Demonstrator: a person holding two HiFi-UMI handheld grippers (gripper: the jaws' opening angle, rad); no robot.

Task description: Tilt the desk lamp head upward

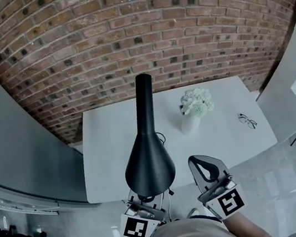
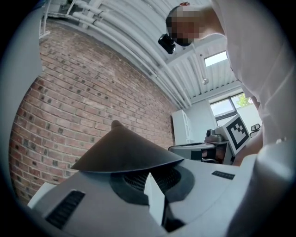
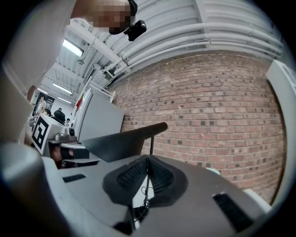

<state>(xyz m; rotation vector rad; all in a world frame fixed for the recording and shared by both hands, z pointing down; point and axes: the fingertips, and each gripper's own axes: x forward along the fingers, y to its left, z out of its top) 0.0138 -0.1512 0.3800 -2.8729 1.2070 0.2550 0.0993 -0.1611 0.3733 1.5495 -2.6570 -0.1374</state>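
The black desk lamp head is a cone whose narrow neck reaches toward the brick wall, over the white table. My left gripper sits beneath the wide end of the cone and is mostly hidden by it. In the left gripper view the lamp head lies across my left gripper, whose jaws close on the rim with only a thin wedge of gap below. My right gripper hangs just right of the shade, shut and empty. In the right gripper view the lamp head lies left of my right gripper.
A white vase of white flowers stands on the table right of the lamp, with a pair of glasses farther right. The lamp's thin stem and cable show beyond the right jaws. A brick wall is behind the table.
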